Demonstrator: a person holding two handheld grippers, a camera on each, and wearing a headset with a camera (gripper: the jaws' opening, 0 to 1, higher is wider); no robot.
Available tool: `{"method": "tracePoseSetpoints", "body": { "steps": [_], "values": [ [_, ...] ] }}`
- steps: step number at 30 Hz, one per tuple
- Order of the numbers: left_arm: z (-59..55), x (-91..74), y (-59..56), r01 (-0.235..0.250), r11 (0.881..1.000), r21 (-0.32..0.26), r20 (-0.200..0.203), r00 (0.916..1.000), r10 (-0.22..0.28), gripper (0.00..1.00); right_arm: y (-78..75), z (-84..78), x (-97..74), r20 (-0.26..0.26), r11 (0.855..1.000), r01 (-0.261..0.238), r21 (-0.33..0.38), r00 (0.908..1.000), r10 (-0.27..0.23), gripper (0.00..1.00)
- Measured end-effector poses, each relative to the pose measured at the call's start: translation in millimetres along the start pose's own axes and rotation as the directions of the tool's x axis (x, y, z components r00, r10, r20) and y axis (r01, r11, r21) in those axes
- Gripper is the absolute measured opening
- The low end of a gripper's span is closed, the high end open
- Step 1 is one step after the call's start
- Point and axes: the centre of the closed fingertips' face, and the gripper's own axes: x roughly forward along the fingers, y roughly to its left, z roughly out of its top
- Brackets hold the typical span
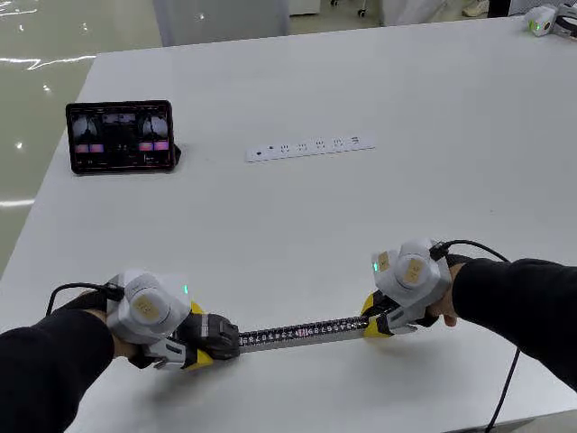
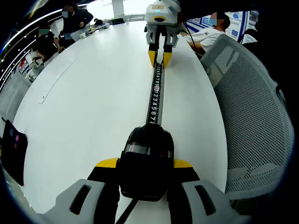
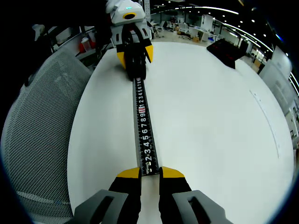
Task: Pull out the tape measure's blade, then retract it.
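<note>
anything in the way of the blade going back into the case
Nothing visible: the blade runs over bare table from the right hand-held gripper to the case in the left hand-held gripper.

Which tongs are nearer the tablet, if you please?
Left. The left tongs, gripping the tape measure, sit in front of the tablet; the right tongs, pinching the blade, sit farther right.

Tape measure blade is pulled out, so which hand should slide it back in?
Probably the right. The right tongs pinch the blade tip and can ride it back, while the left tongs hold the case steady.
</note>
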Motion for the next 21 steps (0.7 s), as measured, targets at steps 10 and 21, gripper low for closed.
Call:
{"method": "tracePoseSetpoints", "body": {
  "steps": [10,21],
  "values": [
    [0.6,-0.1,-0.3,-0.005,1.0,-0.004,0.005,1.0,0.005,0.34,0.0,-2.8,-2.0,-0.005,1.0,-0.006,0.0,1.0,0.006,0.1],
    [0.1,0.2,-0.9,-0.004,1.0,-0.004,0.004,1.0,0.004,0.34,-0.1,-10.4,-5.7,-0.016,1.0,-0.002,0.002,0.9999,0.002,0.1]
  ]
}}
